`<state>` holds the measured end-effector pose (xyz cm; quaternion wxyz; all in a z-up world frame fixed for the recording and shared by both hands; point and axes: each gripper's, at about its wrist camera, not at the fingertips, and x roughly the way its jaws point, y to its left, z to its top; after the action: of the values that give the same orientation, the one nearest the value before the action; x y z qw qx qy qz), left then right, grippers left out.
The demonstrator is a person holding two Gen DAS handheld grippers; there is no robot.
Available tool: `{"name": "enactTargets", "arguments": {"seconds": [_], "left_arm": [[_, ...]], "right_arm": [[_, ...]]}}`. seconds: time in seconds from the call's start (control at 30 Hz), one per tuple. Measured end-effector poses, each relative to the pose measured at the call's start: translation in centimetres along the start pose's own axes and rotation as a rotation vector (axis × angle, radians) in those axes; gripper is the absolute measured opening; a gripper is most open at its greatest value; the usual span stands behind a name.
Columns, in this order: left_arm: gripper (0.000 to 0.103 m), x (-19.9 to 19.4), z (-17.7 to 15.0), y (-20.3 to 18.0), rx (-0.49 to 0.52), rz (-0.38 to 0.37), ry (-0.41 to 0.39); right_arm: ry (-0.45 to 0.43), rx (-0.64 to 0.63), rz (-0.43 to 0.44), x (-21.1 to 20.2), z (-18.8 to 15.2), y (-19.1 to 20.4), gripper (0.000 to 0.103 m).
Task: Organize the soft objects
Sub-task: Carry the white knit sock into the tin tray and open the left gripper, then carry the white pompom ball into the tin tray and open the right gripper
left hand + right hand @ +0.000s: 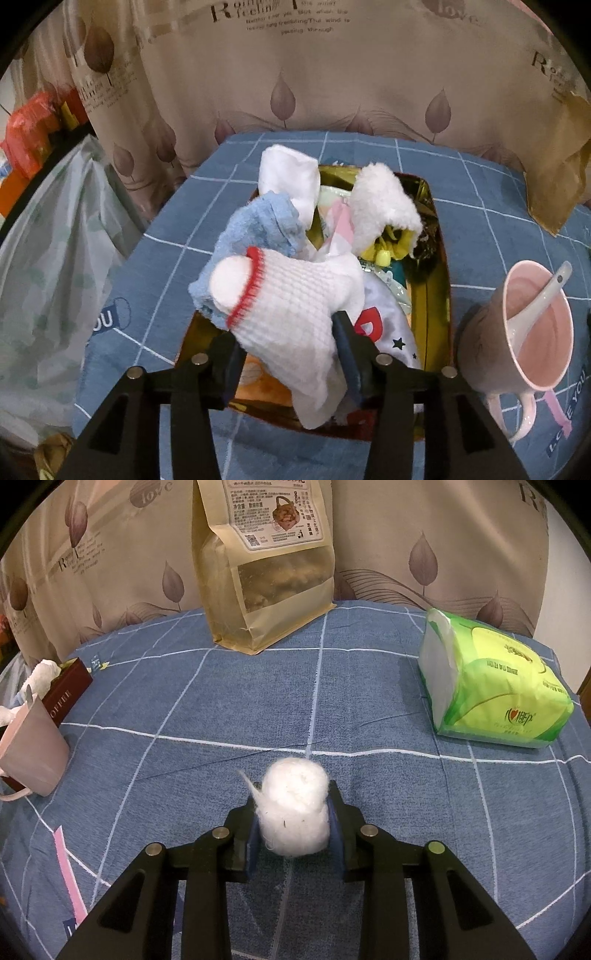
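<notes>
In the left wrist view my left gripper (pixel 286 341) is shut on a white sock with a red cuff band (pixel 291 310) and holds it over a gold-lined box (pixel 430 295). The box holds a light blue fuzzy sock (pixel 258 229), a white cloth (pixel 291 177), a fluffy white sock (pixel 382 205) and printed fabric pieces (pixel 388 328). In the right wrist view my right gripper (pixel 293 812) is shut on a white cotton ball (pixel 293 806), just above the blue checked tablecloth (pixel 221 701).
A pink mug with a white spoon (pixel 532 328) stands right of the box. A brown paper snack bag (pixel 266 565) stands at the back. A green tissue pack (pixel 491 679) lies at the right. A plastic bag (pixel 48 280) hangs off the left table edge. A curtain hangs behind.
</notes>
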<state>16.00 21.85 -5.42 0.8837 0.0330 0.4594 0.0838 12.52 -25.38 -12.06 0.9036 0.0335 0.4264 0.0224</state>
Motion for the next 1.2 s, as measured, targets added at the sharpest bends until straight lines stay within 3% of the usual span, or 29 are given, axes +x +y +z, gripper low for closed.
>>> {"name": "enactTargets", "arguments": {"seconds": [0.3,0.5,0.6,0.77,1.2], "left_arm": [[0.047,-4.9,-1.3,-0.3,0.036,0.069,-0.149],[0.052,-7.1,-3.2,-1.1,0.079,0.078,-0.194],[0.059,-7.9,-4.4,-1.1,0.077,0.060,-0.208],[0.059,-8.8,-6.0,-1.3,0.089,0.088,-0.225],[0.060,-8.8,-6.7,1.3,-0.004,0.051,-0.215]], "right_arm": [[0.002,-0.018,-0.022,0.1,-0.1,0.4,0.029],[0.004,-0.029,-0.033,0.1,-0.1,0.6,0.029],[0.005,-0.040,-0.045,0.2,-0.1,0.8,0.029],[0.005,-0.044,-0.050,0.2,-0.1,0.9,0.029],[0.004,-0.041,-0.053,0.1,-0.2,1.0,0.031]]}}
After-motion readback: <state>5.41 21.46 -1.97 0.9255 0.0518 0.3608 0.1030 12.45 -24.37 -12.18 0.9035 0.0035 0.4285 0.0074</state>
